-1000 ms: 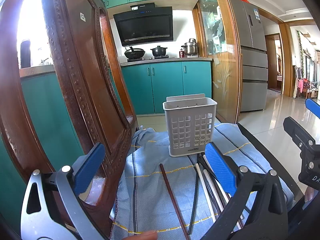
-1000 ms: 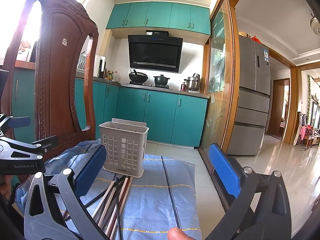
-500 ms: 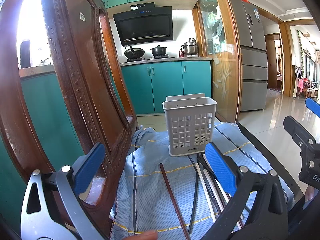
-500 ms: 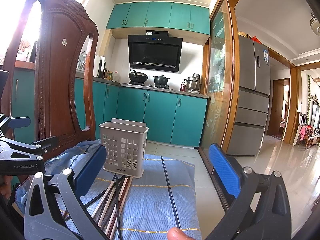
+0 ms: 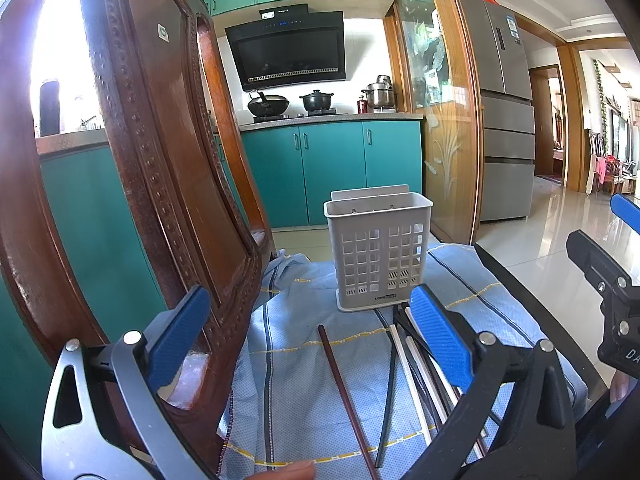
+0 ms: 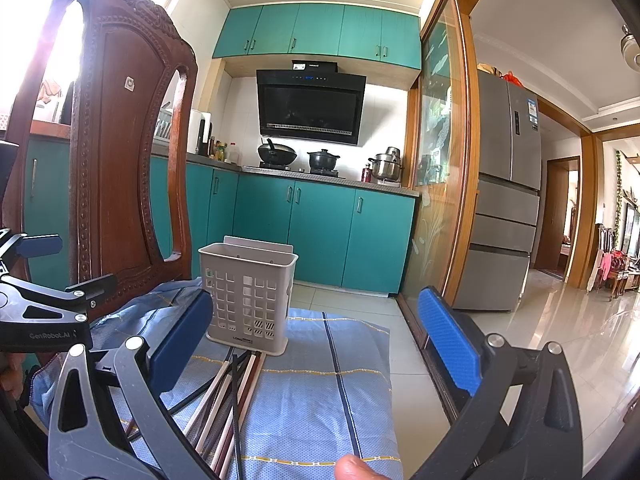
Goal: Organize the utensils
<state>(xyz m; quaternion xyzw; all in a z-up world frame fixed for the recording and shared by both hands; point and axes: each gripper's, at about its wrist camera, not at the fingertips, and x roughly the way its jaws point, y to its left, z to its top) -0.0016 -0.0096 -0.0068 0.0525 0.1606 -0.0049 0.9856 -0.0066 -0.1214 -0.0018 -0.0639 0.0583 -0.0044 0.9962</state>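
Blue checked cloth (image 5: 288, 380) is seen spread over the surface in the lower centre of both views, and a grey perforated utensil holder (image 5: 379, 250) is stood upright on it, slightly right of centre in the left wrist view and left of centre in the right wrist view (image 6: 248, 294). A bundle of chopsticks (image 5: 416, 364) in white, black and dark tones is laid flat on the cloth just below the holder, the far tips being close to its base. One dark brown chopstick (image 5: 346, 392) is laid apart from the bundle, to its left in the left wrist view.

The left gripper (image 5: 310, 338) is held above the cloth with its blue-padded fingers (image 5: 438, 336) spread wide, nothing being held between them. The right gripper (image 6: 316, 338) is likewise held with its fingers (image 6: 450, 340) spread wide and nothing gripped; the bundle (image 6: 228, 396) is seen near its left finger at the lower left of that frame. A carved wooden chair back (image 5: 160, 184) fills the left side of both views. Teal kitchen cabinets (image 6: 320, 232) and a steel refrigerator (image 6: 506, 196) are seen behind.
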